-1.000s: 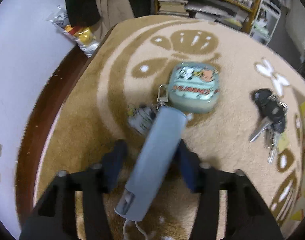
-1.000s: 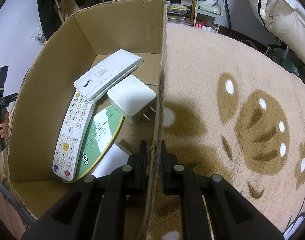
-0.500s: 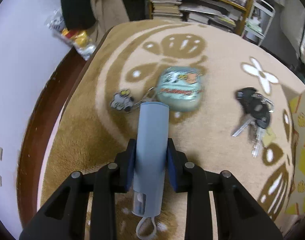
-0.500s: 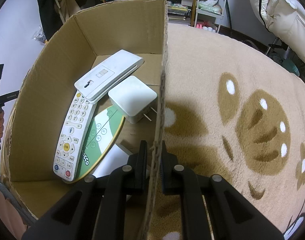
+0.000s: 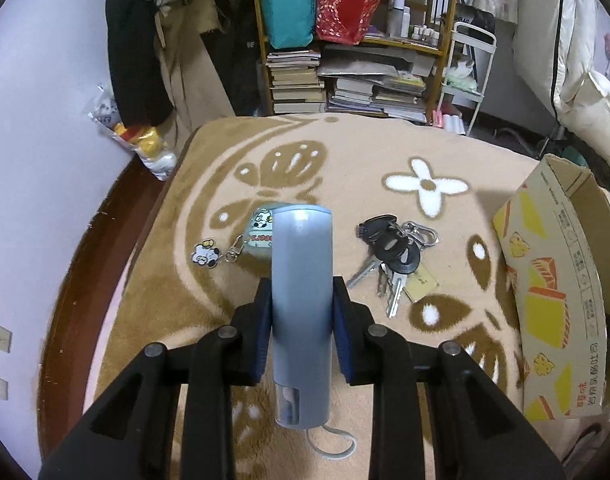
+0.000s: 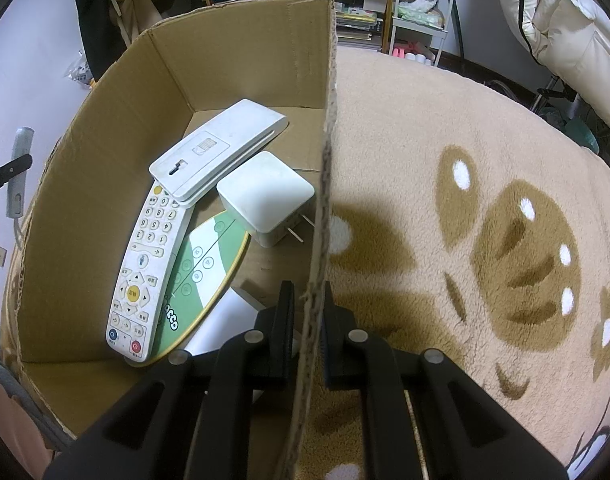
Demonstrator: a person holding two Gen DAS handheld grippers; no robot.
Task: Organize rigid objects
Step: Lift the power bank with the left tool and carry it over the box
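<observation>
Left gripper (image 5: pixel 301 320) jaws clamp grey cylinder (image 5: pixel 302 312), lifted above blanket (image 5: pixel 345 160). Right gripper (image 6: pixel 307 320) jaws pinch cardboard box (image 6: pixel 85 208) wall. Remotes (image 6: pixel 153 256), adapter (image 6: pixel 265 196) boxed; keys (image 5: pixel 393 256), earbud case (image 5: pixel 261 232) left mid-blanket

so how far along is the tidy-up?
Partly done. The cardboard box already holds two remotes and a white charger. Left gripper grips the grey tube; right gripper pinches the box wall. Keys and keychain case remain.
</observation>
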